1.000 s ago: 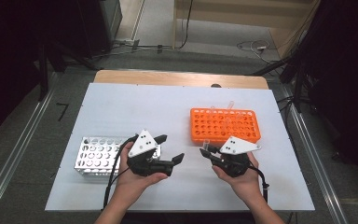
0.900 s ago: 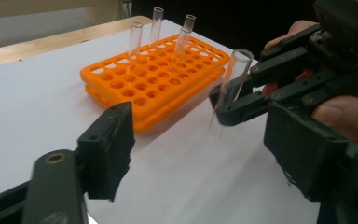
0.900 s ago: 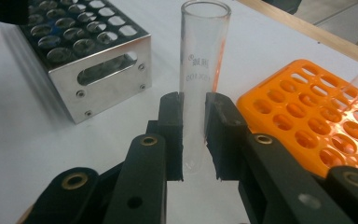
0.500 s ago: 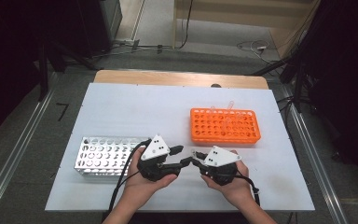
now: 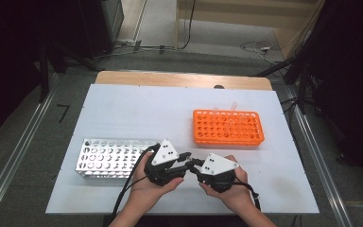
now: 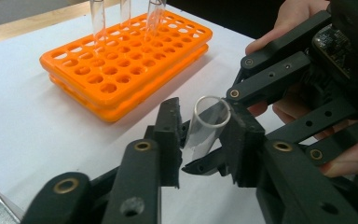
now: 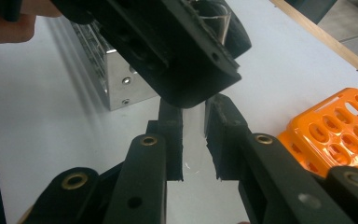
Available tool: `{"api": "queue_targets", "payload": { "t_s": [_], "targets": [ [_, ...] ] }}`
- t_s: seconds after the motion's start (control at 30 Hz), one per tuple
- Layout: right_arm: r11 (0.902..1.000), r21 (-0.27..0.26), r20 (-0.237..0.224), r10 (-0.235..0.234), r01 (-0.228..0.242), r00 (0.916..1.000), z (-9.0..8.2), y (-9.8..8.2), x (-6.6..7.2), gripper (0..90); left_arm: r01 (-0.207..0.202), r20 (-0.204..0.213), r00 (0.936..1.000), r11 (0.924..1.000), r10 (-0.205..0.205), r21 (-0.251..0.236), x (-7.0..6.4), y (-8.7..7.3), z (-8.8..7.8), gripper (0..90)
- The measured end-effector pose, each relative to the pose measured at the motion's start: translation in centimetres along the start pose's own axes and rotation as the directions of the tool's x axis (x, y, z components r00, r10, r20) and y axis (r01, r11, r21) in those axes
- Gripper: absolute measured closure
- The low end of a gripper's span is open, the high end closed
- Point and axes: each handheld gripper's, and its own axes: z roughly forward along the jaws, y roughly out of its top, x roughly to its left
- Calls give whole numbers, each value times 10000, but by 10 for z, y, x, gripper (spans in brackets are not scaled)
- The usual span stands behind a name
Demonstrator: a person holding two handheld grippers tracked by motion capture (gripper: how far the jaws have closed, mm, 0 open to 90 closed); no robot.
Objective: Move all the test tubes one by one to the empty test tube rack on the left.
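A clear test tube hangs between both grippers above the table's front middle. My right gripper is shut on its lower, rounded part. My left gripper meets it from the opposite side. Its jaws have just been closing on the tube's open upper end, and the pads now press on the glass. From above, the left gripper and the right gripper stand tip to tip, each in a hand.
An orange tube rack stands right of centre with a few clear tubes upright at its far side. A metal rack lies at the front left, close to the left hand. The table's wooden far edge runs behind.
Both hands have come together at the table's front middle. The left jaws, wide open a second ago, have closed around the tube held by the right gripper.
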Motion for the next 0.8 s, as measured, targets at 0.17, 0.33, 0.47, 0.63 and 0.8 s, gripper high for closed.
{"api": "queue_targets", "payload": {
  "t_s": [0.17, 0.33, 0.47, 0.63, 0.8],
  "targets": [
    [10000, -8, -33, 3, -3, 10000, 0, 0, -1, 742, -162, -120, 9998, 9999, 162, -44, -2, 0, 0, 753],
    [10000, -54, -2, 16, -17, 10000, 0, 0, -1, 742, -241, -168, 9996, 9997, 240, -42, -2, 0, 0, 760],
    [9996, -170, -117, 225, -226, 9997, 0, -1, -1, 701, -158, -141, 9998, 9998, 156, -98, -1, 0, -1, 761],
    [9964, -573, -215, 607, -619, 9979, -5, -1, -7, 408, 12, -188, 9998, 9998, -16, -196, 4, 5, -6, 762],
    [9871, -1021, -301, 1210, -1234, 9922, -13, -5, -19, 246, 90, -318, 9994, 9994, -100, -327, 12, 10, -12, 762]
  ]
}}
